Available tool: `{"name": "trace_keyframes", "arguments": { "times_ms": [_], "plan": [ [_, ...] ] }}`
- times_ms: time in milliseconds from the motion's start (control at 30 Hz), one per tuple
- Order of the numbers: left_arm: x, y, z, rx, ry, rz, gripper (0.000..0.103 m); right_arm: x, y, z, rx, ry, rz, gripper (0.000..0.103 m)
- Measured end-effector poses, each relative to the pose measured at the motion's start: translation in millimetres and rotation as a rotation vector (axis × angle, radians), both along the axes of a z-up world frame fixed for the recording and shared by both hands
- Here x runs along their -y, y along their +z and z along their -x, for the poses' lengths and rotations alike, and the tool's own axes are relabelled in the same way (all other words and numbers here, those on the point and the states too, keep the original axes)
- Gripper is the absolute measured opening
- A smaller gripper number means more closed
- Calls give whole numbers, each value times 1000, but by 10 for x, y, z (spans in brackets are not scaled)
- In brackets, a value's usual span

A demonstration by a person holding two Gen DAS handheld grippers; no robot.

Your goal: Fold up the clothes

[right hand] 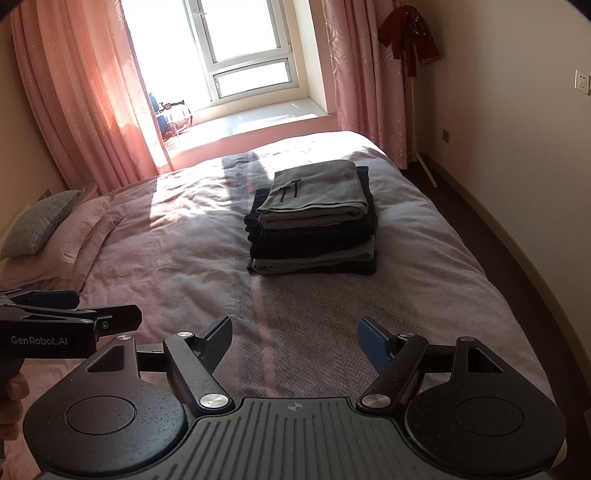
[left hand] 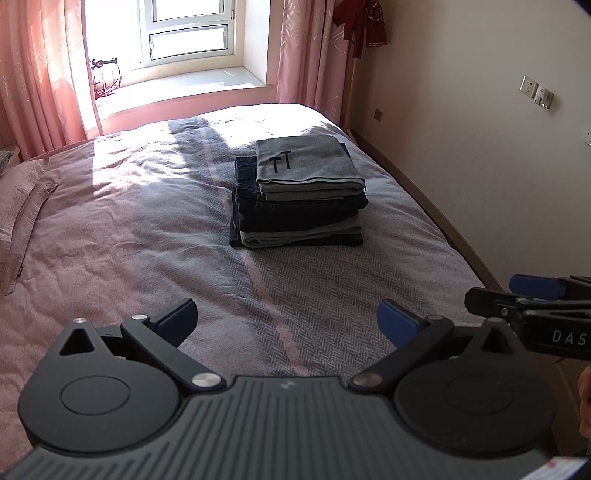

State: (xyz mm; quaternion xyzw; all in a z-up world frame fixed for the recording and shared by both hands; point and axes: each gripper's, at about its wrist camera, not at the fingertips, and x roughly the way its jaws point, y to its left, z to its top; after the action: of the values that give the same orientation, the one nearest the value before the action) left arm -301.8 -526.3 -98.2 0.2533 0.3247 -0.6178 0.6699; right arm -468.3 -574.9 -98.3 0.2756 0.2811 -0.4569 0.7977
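The left gripper (left hand: 287, 320) hangs over the near part of the bed, its jaws spread wide with nothing between them. Its blue pads (left hand: 397, 325) face each other across bare bedcover (left hand: 147, 229). The right gripper (right hand: 291, 341) is just beside it, likewise spread apart and empty, above the same near stretch of the bed (right hand: 424, 258). Each gripper shows at the edge of the other's view, and part of a hand (right hand: 13, 402) shows under the left one's handle.

Farther out, well apart from both grippers, a stack of folded clothes (left hand: 299, 195) sits on the bed, right of the pale stripe that runs down the cover. The top piece is a grey folded garment (left hand: 306, 160) with two dark T-shaped marks on it. Under it lie dark blue folded pieces, then another grey one, then a dark one at the bottom. The stack's edges are roughly lined up, with the dark layers sticking out a little on the left side.

At the left edge of the bed lie a pink pillow (right hand: 77, 236) and a grey-green cushion (right hand: 40, 225). Beyond the bed is a bright window (left hand: 184, 33) with pink curtains (left hand: 40, 74) on both sides. A dark red garment (right hand: 410, 33) hangs in the far right corner.
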Motion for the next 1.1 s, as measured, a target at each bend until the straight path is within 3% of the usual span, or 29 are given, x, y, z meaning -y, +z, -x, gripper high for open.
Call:
{"name": "trace_keyframes", "arguments": {
  "times_ms": [1100],
  "plan": [
    [433, -188, 41, 1, -19, -52, 102, 436, -163, -34, -24, 3, -61, 72]
  ]
}}
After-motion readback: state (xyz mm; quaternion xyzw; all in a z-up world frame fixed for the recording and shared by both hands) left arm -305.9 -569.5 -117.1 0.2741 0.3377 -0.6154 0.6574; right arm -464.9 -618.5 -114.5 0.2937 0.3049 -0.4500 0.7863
